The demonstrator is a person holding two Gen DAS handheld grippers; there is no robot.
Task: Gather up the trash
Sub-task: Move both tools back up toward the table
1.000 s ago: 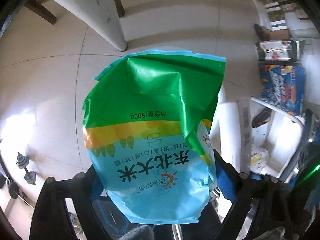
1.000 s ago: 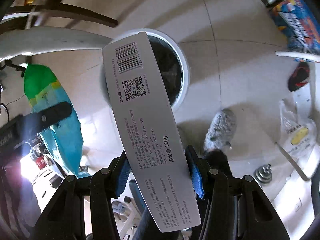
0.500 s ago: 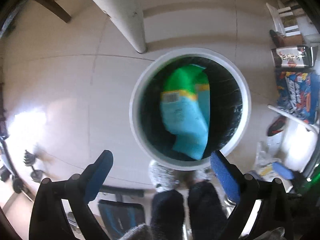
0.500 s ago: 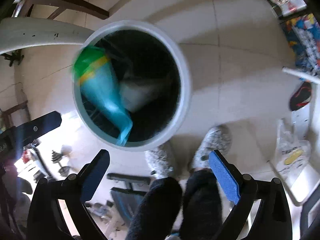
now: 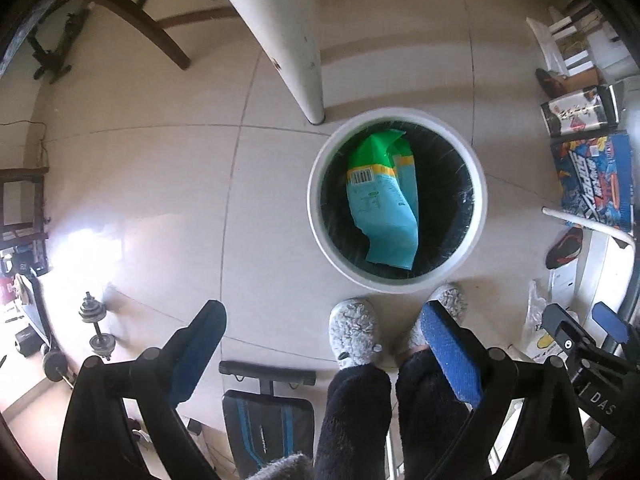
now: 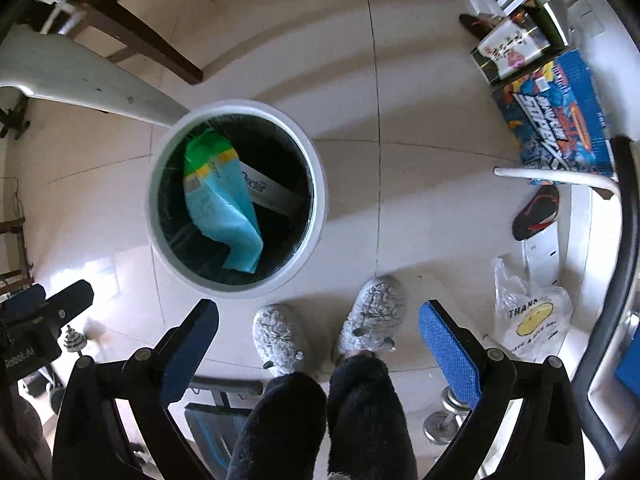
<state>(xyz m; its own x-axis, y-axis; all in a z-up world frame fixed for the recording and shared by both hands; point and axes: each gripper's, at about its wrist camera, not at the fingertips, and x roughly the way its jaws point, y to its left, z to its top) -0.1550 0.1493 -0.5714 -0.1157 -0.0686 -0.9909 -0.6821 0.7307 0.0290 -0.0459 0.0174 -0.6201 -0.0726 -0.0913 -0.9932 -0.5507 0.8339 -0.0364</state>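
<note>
A round white bin point(image 5: 316, 200) point(image 6: 318, 184) with a black liner stands on the tiled floor below both grippers. Inside it lies a green and light-blue rice bag point(image 5: 384, 204) point(image 6: 222, 204). In the right wrist view a white carton point(image 6: 272, 194) shows partly under the bag. My left gripper point(image 5: 320, 320) points straight down, open, with nothing between its blue pads. My right gripper point(image 6: 318, 318) also points down, open and empty. Each gripper's edge shows in the other's view.
A person's feet in grey fluffy slippers point(image 5: 354, 330) point(image 6: 372, 316) stand just before the bin. A white table leg point(image 5: 288, 40) rises behind it. Boxes point(image 6: 560, 112), a shoe point(image 6: 536, 212) and a plastic bag point(image 6: 528, 320) lie right; dumbbells point(image 5: 94, 322) and a bench point(image 5: 266, 412) lie left and below.
The left gripper let go of the rice bag and the right let go of the white carton; both fell into the bin. Both grippers have since risen, so the bin looks smaller.
</note>
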